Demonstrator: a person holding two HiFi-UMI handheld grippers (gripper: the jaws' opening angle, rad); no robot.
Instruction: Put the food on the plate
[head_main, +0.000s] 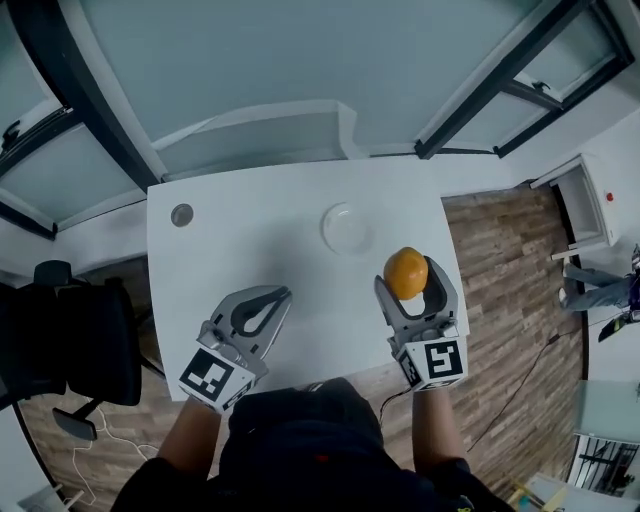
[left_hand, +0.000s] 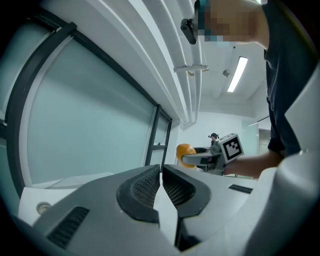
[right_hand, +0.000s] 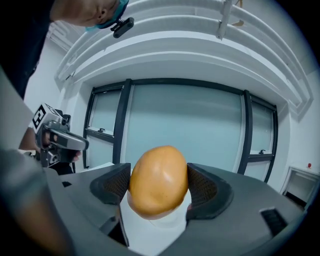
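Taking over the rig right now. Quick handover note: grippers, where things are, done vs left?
Right gripper: shut on the round orange-coloured food item, held above the white table near its right edge.
Left gripper: shut, empty, over the table's near left part.
Round clear plate: empty, mid-table, beyond and to the left of the held food.
Done: food is gripped.
Left: carry it over the plate, set it down, open the jaws.

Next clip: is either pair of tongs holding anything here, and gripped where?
The right tongs pinch an orange fruit by its two opposite sides, around its middle. The left tongs are shut and empty.
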